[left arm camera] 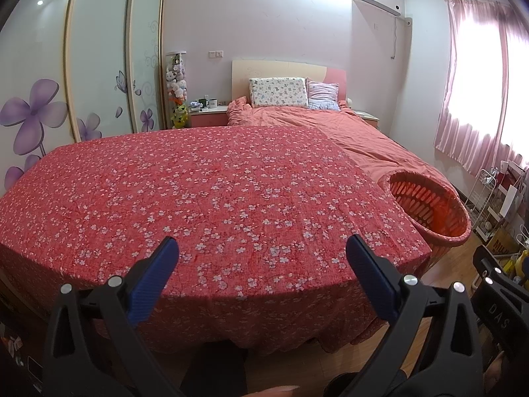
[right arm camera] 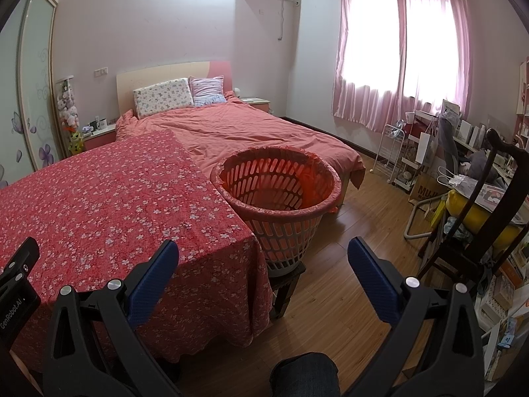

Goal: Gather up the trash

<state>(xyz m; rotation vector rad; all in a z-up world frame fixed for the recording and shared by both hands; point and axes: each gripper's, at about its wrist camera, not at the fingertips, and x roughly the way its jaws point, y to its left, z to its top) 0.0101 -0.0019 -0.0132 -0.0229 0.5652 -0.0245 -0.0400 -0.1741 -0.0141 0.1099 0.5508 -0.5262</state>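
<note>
A table covered with a red flowered cloth [left arm camera: 211,205] fills the left wrist view and shows at the left of the right wrist view [right arm camera: 109,198]. No trash shows on it. A slotted basket [right arm camera: 277,198] lined with a red bag stands on a small stool at the table's right end; it also shows in the left wrist view [left arm camera: 433,211]. My left gripper [left arm camera: 263,248] is open and empty over the table's near edge. My right gripper [right arm camera: 263,251] is open and empty, facing the basket from the near side.
A bed [right arm camera: 251,129] with a pink quilt and two pillows lies behind the table. A dark wooden chair [right arm camera: 489,211] and cluttered shelves stand at the right. A wardrobe [left arm camera: 99,66] lines the left wall. Wooden floor [right arm camera: 357,218] lies right of the basket.
</note>
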